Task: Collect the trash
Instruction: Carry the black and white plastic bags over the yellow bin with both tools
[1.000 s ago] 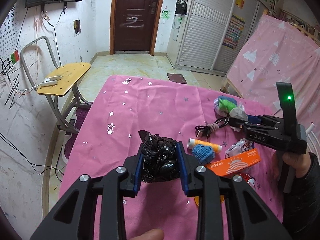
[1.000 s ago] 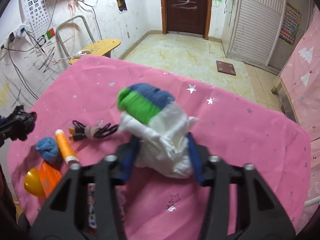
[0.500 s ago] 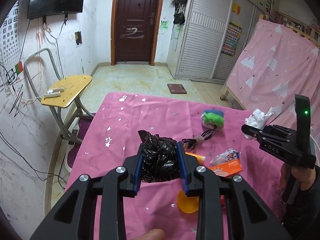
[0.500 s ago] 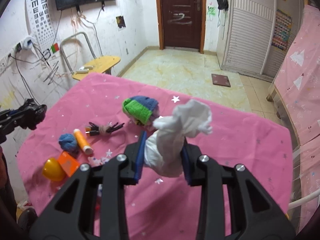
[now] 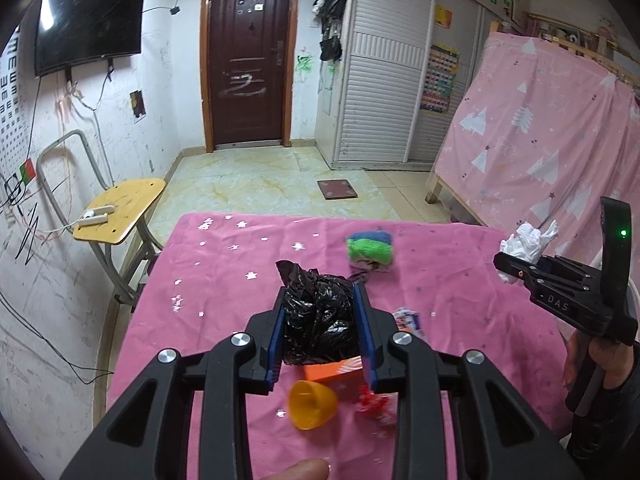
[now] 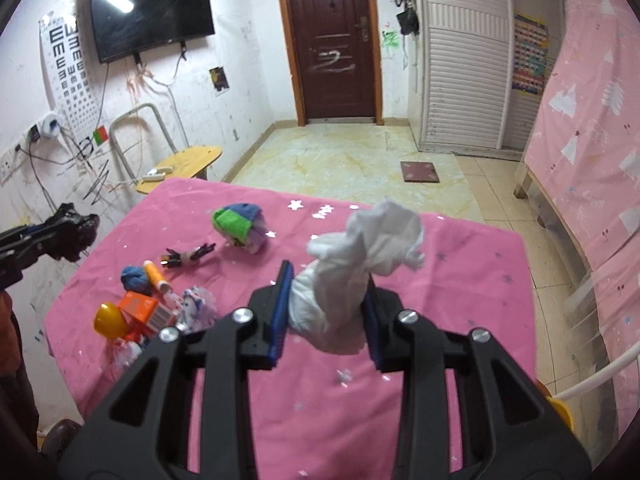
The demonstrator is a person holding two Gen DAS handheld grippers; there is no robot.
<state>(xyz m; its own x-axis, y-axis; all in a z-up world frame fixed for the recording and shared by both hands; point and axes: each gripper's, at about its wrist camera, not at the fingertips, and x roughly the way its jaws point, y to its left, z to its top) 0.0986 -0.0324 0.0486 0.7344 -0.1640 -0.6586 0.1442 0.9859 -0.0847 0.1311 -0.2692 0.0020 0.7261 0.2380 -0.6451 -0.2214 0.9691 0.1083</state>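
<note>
Pink starry cloth (image 6: 460,280) covers the table below both grippers. Left gripper (image 5: 320,322) is clamped on a crumpled black bag (image 5: 318,316), held clear of the cloth. Right gripper (image 6: 326,308) pinches a white tissue wad (image 6: 352,276) whose loose top flops beyond the fingertips. That light wad could slip free if swung. Remaining clutter, an orange box (image 6: 142,312) and yellow cup (image 6: 108,320), lies left of the right fingers.

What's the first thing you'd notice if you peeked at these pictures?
First, the two tongs up front: the left tongs squeeze a crumpled black bag, and the right tongs pinch a white tissue wad. Behind them, the bright pink starry tablecloth holds a green-and-blue cloth ball in its middle and an orange box near its left edge.
</note>
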